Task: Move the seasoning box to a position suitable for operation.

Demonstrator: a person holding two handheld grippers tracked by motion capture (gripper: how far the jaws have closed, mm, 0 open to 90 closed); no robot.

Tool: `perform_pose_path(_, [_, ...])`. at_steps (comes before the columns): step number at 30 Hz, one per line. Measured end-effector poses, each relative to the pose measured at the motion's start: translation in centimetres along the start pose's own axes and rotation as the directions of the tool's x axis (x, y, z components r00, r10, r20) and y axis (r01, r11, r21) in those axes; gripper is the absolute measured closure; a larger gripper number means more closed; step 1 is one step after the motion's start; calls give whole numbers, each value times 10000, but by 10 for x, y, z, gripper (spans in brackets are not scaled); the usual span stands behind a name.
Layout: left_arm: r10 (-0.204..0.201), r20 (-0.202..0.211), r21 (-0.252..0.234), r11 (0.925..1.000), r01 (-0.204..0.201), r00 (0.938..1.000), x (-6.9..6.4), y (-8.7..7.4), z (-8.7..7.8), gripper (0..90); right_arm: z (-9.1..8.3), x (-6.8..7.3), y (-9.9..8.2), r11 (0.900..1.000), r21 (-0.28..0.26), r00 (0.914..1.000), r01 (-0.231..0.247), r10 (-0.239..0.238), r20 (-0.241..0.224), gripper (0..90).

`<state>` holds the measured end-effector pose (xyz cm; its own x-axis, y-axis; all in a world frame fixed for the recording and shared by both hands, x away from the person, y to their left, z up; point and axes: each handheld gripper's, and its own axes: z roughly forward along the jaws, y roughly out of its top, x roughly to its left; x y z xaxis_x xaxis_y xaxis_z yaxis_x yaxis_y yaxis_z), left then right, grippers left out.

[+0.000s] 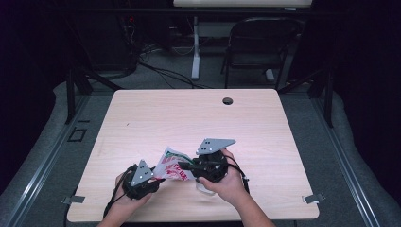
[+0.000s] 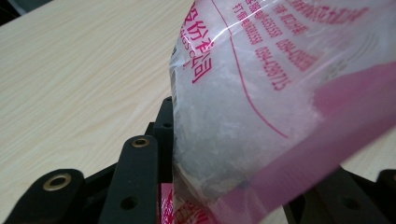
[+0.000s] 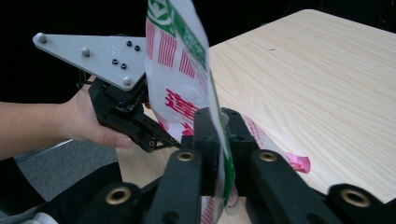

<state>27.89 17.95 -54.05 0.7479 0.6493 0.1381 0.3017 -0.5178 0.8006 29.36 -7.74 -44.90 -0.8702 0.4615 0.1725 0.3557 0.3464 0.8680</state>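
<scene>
High view: both grippers sit near the front edge of the desk (image 1: 142,113), a bit left of centre; the plastic bag (image 1: 171,164), white w/ red and green print, is held up between them, clear of the wood as far as I can tell; left gripper (image 1: 158,180) comes at the bag's lower left edge, right gripper (image 1: 182,165) at its right side; something pale and see-through sits under the right hand, can't tell what; a cable hole (image 1: 228,100) lies by the back edge, well apart. Left gripper view: the bag (image 2: 261,93) hangs close in front of the lens, crinkled film w/ red lettering and a pink band; one black finger (image 2: 164,126) lies against the film, the other is hidden behind the bag, so can't tell if the pads press or just bracket it. Right gripper view: right gripper (image 3: 224,144) has its jaws pressed together on the bag's (image 3: 180,70) edge, the film pinched edge-on between them; left gripper (image 3: 173,140) meets the bag low down, its jaw tips hidden by the film. Step in hand, I judge: two-handed hold on the bag, prob. to open or straighten it. Next move calls for the left grip made firm on one layer only, then a gentle pull apart w/o tearing or slipping.
</scene>
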Motion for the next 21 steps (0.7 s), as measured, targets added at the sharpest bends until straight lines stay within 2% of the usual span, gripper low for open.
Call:
perform_pose_path(3, [132, -107, 16, 9999, -132, 9999, 0, 1, 1, 619, -1, -1, -1, 10000, 0, 10000, -3, 3, 72, 810])
perform_pose_path(6, [377, -425, 68, 9993, -374, 9984, -1, 2, 2, 621, -2, -1, -2, 10000, 10, 9999, -20, 20, 119, 766])
perform_pose_path(13, [527, -613, 115, 9986, -521, 9967, -2, 5, 5, 623, -7, -4, -6, 9997, -125, 9994, -206, 210, 270, 715])
perform_pose_path(15, [716, -697, 138, 9974, -708, 9950, -2, 8, 7, 624, -10, -4, -7, 9995, -174, 9990, -280, 285, 343, 699])
perform_pose_path(21, [939, -833, 185, 9955, -926, 9921, -4, 11, 11, 626, -19, -5, -10, 9984, -371, 9978, -433, 450, 482, 682])
